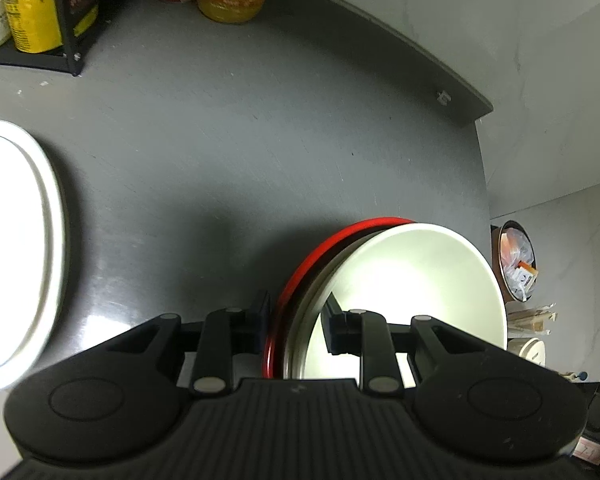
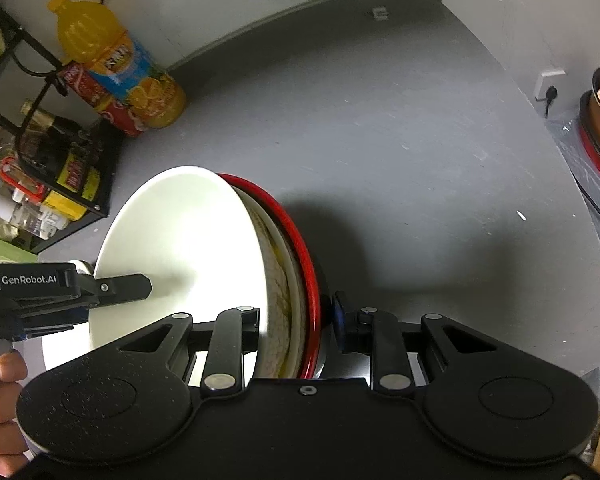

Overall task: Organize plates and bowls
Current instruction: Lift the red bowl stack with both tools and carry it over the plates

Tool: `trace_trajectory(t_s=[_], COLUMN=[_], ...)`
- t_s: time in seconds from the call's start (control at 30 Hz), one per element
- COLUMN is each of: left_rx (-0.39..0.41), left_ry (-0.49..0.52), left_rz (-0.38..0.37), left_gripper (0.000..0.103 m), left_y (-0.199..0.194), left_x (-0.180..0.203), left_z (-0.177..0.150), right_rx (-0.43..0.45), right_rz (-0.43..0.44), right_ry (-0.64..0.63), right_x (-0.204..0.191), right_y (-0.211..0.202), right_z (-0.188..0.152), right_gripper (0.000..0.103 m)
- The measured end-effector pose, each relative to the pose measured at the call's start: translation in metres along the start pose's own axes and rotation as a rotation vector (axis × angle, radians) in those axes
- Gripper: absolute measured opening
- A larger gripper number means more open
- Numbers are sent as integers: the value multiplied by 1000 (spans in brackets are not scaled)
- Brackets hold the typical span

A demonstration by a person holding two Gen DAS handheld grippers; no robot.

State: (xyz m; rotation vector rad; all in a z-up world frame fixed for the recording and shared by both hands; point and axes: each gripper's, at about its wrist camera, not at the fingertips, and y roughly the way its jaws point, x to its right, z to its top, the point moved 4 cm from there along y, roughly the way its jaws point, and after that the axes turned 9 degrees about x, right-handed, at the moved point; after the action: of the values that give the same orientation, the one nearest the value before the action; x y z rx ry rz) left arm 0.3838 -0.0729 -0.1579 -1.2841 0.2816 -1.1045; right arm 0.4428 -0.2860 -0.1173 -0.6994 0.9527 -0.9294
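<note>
You hold a nested stack above the desk [image 2: 400, 128]: both the left gripper [image 1: 296, 328] and right gripper [image 2: 296, 320] have jaws clamped on the rims of the white bowl [image 1: 412, 280] and red-rimmed bowl [image 1: 300, 276]. A white plate [image 1: 20, 240] waits apart, unstacked. The stack's underside and how many dishes it holds are hidden.

Finishes: mostly glossy dishes on a matt top.
We see a smooth, glossy white bowl [image 2: 180, 240] nested against a shiny red-rimmed plate [image 2: 300, 248], with a rougher beige dish [image 2: 278, 280] between them. Worktop [image 1: 220, 140] reads as matt grey, lightly scuffed, with some sheen near the grippers. Both grippers look like matt black plastic, ribbed on the left gripper [image 1: 296, 320], speckled on the right gripper [image 2: 296, 320]. Juice bottle [image 2: 112, 64]: clear glossy plastic.
</note>
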Motion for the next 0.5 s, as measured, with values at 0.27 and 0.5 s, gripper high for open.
trace_trajectory(t_s=[0.27,0.5], left_rx=[33,67], left_ry=[-3,-24], left_rz=[-4,4], left_gripper=[25,25], left_y=[-29,-55], left_x=[-21,-49], left_z=[13,26], right_rx=[11,11], right_rz=[31,64], right_ry=[13,-19], right_x=[-34,-74], right_y=[-2,4], right_z=[3,2], right_gripper=[26,26])
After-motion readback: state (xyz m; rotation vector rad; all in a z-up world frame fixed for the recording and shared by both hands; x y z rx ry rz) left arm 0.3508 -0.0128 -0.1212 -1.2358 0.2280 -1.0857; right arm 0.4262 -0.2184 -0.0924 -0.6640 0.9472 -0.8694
